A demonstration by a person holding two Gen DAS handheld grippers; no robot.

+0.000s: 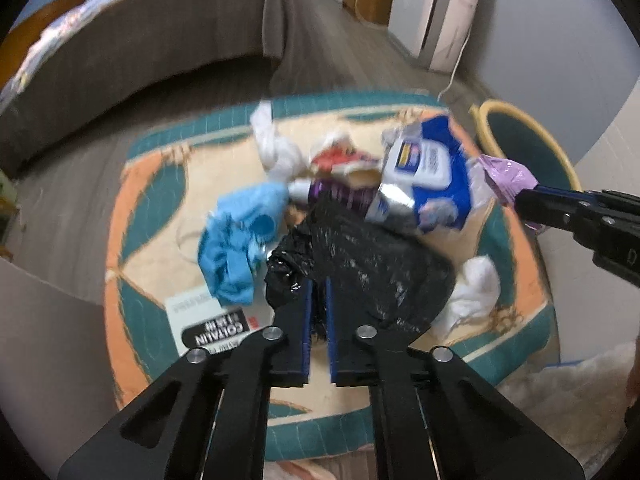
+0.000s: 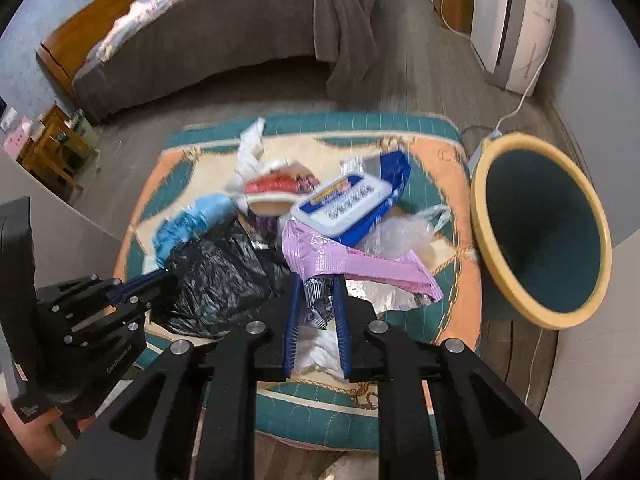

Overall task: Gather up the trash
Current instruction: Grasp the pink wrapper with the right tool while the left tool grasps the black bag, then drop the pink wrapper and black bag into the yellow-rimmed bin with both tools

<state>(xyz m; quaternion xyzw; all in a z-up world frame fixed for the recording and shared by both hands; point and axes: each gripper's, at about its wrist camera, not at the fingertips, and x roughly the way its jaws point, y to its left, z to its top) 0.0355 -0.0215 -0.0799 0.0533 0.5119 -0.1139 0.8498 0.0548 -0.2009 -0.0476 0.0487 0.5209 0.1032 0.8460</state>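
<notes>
Bedroom rug (image 1: 160,184) under the trash; my left gripper (image 1: 319,280) clamps the black bag (image 1: 360,256), my right gripper (image 2: 316,278) clamps the pink wrapper (image 2: 340,258).

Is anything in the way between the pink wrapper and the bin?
Nothing visible. The right gripper holds the pink wrapper, and only bare rug lies between it and the open bin on the right.

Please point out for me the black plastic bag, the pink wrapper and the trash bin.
black plastic bag (image 1: 360,264), left wrist view, crumpled middle.
pink wrapper (image 2: 344,258), right wrist view, flat middle.
trash bin (image 2: 500,168), right wrist view, yellow rim.
</notes>
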